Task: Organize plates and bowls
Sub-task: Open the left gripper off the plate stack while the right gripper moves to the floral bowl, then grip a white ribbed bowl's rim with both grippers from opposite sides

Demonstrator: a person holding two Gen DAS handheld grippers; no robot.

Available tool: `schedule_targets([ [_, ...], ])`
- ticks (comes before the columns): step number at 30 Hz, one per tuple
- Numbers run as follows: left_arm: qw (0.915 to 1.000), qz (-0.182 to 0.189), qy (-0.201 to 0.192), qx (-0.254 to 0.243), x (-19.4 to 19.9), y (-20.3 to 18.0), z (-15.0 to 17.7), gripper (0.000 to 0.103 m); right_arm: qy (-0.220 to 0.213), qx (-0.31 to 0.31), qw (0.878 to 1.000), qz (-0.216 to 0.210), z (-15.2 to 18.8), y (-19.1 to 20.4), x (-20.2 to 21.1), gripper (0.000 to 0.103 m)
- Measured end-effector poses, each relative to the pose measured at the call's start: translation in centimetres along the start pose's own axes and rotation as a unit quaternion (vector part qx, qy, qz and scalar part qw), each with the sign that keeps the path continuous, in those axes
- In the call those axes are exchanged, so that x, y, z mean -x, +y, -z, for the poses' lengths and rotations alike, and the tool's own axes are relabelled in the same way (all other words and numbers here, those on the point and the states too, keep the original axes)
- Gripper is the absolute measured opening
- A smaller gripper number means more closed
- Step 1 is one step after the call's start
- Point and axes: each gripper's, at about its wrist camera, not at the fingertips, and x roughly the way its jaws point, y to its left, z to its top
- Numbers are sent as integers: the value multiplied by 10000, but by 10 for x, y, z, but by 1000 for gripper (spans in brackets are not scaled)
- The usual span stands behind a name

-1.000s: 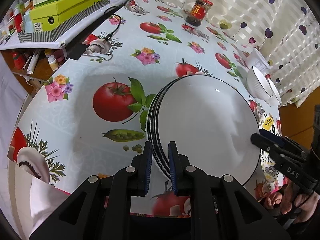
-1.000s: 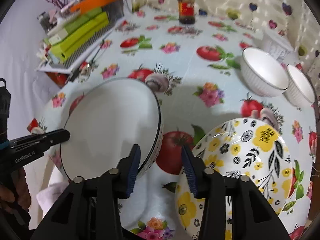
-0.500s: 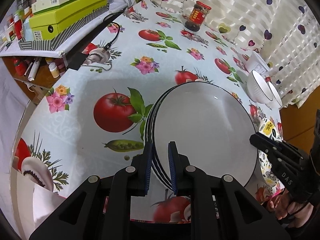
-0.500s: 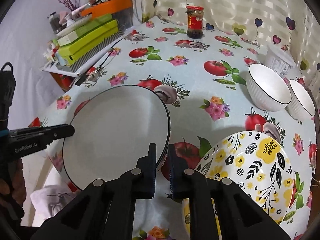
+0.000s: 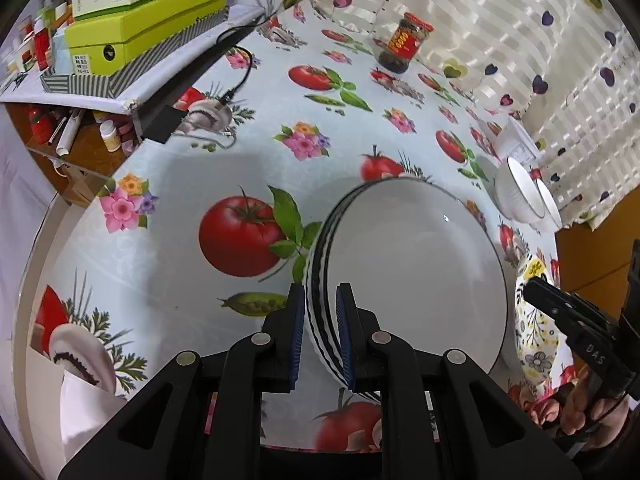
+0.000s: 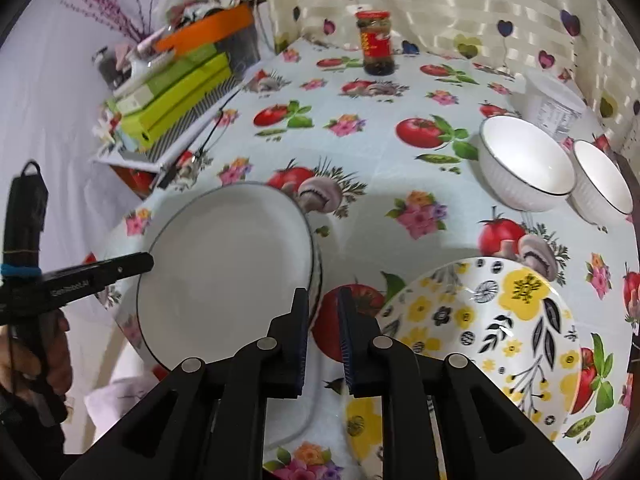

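Note:
A stack of white plates with black rims (image 5: 412, 272) lies on the vegetable-print tablecloth. My left gripper (image 5: 320, 320) is shut on the stack's near rim, and its black tip (image 6: 148, 260) touches the stack's left edge in the right wrist view. A yellow-flowered plate (image 6: 492, 328) sits to the right of the stack. My right gripper (image 6: 324, 300) hovers between the two plates. Its jaws are opening by a narrow gap, and only the printed tomato shows between the pads. The flowered plate's left rim runs behind its right finger. Its tip (image 5: 532, 286) shows over that plate in the left wrist view.
Two white bowls (image 6: 524, 160) (image 6: 600, 180) stand side by side at the back right, with a white tub (image 6: 552, 104) behind them. A red-labelled jar (image 6: 376, 40) stands by the curtain. Green boxes (image 6: 176, 96) and a black cable (image 5: 240, 76) crowd the left edge.
The right jaws went from wide apart to almost shut, then parted slightly. The left gripper kept its hold on the white plates.

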Motion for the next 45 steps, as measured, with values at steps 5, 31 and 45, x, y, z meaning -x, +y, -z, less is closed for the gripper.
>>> schedule_targets([
  [5,9998,64,-172,-70,12,-5,-10,16,-54,-290,9995,-60,0,-22,15,21],
  [31,9818,1435,485,-1145,-37,-177,-67,17,-428,-1602,9861,74,-14,-148,66,34],
  [45,9765,1545,1038,-1087,-121,-237,-131,17,-264,-2386,9708,0,-51,-233,37,34],
])
